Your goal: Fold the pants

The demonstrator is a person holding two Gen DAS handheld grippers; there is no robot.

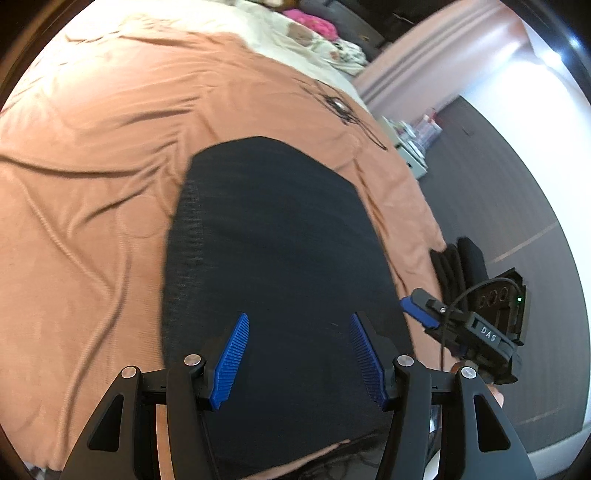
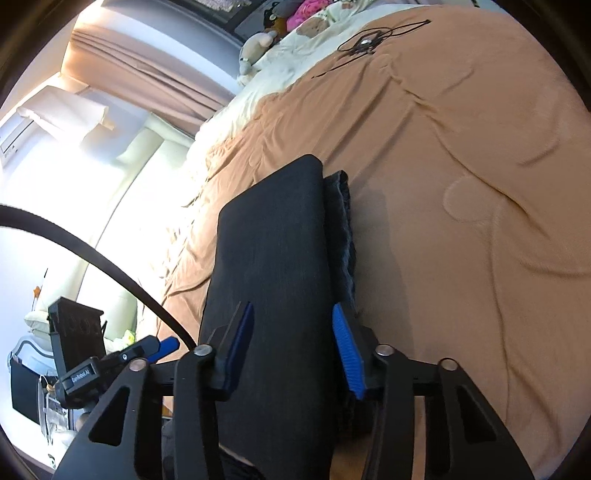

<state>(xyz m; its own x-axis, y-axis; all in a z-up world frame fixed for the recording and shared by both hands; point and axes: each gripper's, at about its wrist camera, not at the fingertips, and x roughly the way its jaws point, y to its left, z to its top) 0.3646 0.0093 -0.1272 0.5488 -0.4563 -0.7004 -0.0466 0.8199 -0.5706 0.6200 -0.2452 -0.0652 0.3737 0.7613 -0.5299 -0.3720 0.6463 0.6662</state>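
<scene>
Dark navy pants (image 1: 273,266) lie folded into a flat rectangle on an orange bedspread (image 1: 96,177). My left gripper (image 1: 299,354) is open just above their near end, blue pads wide apart, holding nothing. In the right wrist view the pants (image 2: 273,266) run away from me, with a lower layer showing along their right edge. My right gripper (image 2: 293,350) is open, its fingers straddling the near end of the pants. The right gripper also shows in the left wrist view (image 1: 421,310), beside the bed edge.
A tangled black cable (image 2: 365,40) lies far up the bedspread. Cream bedding with soft toys (image 2: 295,26) and a pink item (image 1: 314,20) are at the head of the bed. Dark floor (image 1: 498,206) and a small white unit (image 1: 413,147) lie right of the bed.
</scene>
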